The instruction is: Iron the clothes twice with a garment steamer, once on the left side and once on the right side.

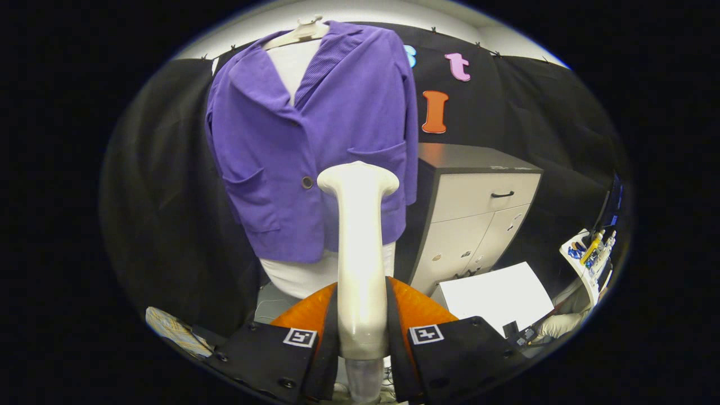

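Before purple jacket point(315, 140): tool point(360, 332) clamped on upright steamer point(358, 247), head apparently just short of fabric.

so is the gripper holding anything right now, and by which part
Yes: the gripper is shut on the garment steamer, clamping the lower part of its white handle, with the steam head up near the purple jacket.

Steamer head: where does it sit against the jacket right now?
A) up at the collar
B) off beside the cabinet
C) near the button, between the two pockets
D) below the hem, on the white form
C: the steamer, gripped between the tool fingers, has its head beside the button of the purple jacket, between its pockets.
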A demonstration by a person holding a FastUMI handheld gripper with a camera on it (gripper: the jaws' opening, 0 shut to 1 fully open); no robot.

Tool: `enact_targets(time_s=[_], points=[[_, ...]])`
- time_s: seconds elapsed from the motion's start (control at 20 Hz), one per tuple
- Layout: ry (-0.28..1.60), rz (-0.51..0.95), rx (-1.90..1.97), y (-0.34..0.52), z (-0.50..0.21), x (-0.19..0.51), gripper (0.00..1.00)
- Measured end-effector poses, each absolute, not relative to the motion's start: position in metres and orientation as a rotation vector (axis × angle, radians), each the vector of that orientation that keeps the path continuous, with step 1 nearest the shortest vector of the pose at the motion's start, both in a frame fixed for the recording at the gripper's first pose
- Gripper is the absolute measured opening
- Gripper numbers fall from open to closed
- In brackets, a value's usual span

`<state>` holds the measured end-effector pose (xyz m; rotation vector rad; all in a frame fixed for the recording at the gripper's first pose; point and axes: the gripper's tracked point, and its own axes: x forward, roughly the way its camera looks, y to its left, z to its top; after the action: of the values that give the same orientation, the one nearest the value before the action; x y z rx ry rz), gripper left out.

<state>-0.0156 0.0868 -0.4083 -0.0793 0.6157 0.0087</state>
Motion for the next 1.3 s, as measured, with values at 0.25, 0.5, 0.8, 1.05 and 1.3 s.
enact_targets(time_s=[0.25, 0.5, 0.8, 1.05, 1.3], points=[[0.517, -0.042, -0.03, 0.012, -0.343, 0.006, 0.46], [0.372, -0.095, -0.008, -0.07, -0.254, 0.027, 0.46], [0.233, -0.12, -0.019, -0.143, -0.167, 0.043, 0.46], [0.138, -0.105, 0.006, -0.168, -0.11, 0.043, 0.45], [0.058, -0.122, -0.017, -0.184, -0.081, 0.027, 0.38]])
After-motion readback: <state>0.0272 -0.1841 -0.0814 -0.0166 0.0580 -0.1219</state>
